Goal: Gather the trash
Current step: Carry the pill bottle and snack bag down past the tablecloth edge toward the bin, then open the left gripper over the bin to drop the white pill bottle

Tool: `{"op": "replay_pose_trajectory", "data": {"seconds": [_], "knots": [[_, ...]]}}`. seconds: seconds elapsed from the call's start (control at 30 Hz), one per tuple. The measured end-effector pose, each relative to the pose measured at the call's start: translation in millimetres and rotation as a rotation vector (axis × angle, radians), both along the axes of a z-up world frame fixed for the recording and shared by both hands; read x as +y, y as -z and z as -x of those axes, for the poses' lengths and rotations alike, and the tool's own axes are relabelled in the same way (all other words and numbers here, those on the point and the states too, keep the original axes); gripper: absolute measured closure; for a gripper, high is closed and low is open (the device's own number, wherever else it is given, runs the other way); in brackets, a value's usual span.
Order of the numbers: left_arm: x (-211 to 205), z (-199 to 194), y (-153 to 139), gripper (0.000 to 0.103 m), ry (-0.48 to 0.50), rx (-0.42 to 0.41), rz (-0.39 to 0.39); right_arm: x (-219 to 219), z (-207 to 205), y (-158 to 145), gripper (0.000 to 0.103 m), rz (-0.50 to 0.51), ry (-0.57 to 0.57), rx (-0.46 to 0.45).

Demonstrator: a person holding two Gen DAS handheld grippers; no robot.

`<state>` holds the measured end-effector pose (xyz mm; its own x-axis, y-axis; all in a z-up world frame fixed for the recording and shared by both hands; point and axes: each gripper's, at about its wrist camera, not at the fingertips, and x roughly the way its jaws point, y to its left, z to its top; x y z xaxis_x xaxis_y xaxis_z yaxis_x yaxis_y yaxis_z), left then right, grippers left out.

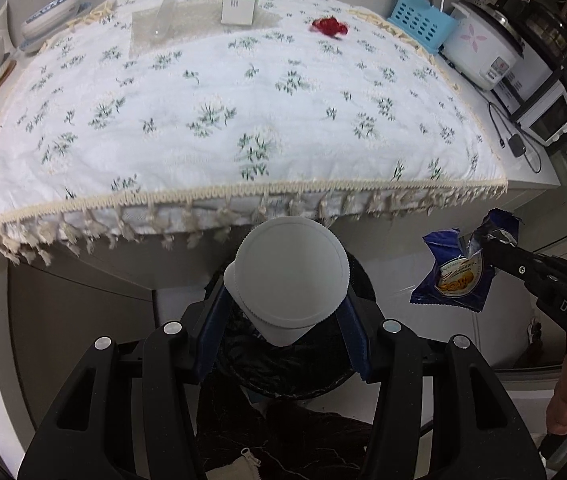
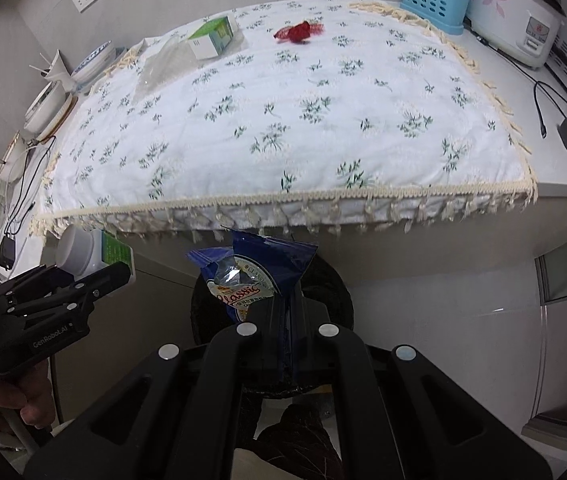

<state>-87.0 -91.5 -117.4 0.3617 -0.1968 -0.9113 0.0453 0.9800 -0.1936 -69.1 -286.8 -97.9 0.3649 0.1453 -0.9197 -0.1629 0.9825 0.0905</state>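
My left gripper (image 1: 283, 316) is shut on a white round-capped bottle (image 1: 289, 276), held over a black-lined bin (image 1: 283, 376) below the table's front edge. In the right wrist view the same bottle (image 2: 79, 250) shows a green label, with the left gripper (image 2: 95, 276) around it. My right gripper (image 2: 289, 320) is shut on a blue snack wrapper (image 2: 255, 276), which hangs over the bin (image 2: 331, 292). In the left wrist view the wrapper (image 1: 455, 272) hangs from the right gripper (image 1: 483, 244). A red crumpled scrap (image 1: 329, 26), a green-white carton (image 1: 239, 4) and a clear plastic bag (image 1: 163, 20) lie far back on the table.
A floral tablecloth with a tasselled fringe (image 1: 243, 196) covers the table. A blue basket (image 1: 423, 20), a rice cooker (image 1: 483, 48) and a small oven (image 1: 547, 116) stand at the right. Bowls (image 1: 51, 12) and cables sit at the left. A hand (image 2: 7, 400) grips the left tool.
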Motion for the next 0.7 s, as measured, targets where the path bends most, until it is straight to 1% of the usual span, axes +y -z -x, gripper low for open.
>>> {"op": "replay_pose_trajectory", "data": {"seconds": [0.33, 0.53, 0.7], "knots": [[-10.5, 3.4, 42.2, 0.052, 0.022, 0.041, -0.030, -0.7, 5.4, 45.6, 0.102, 0.011, 0.008, 0.052], [-16.2, 0.0, 66.2, 0.052, 0.033, 0.063, -0.049, -4.1, 2.6, 63.6, 0.102, 0.007, 0.033, 0.077], [-25.0, -3.8, 85.6, 0.052, 0.051, 0.086, -0.068, -7.2, 1.5, 71.8, 0.102, 0.006, 0.050, 0.090]]}}
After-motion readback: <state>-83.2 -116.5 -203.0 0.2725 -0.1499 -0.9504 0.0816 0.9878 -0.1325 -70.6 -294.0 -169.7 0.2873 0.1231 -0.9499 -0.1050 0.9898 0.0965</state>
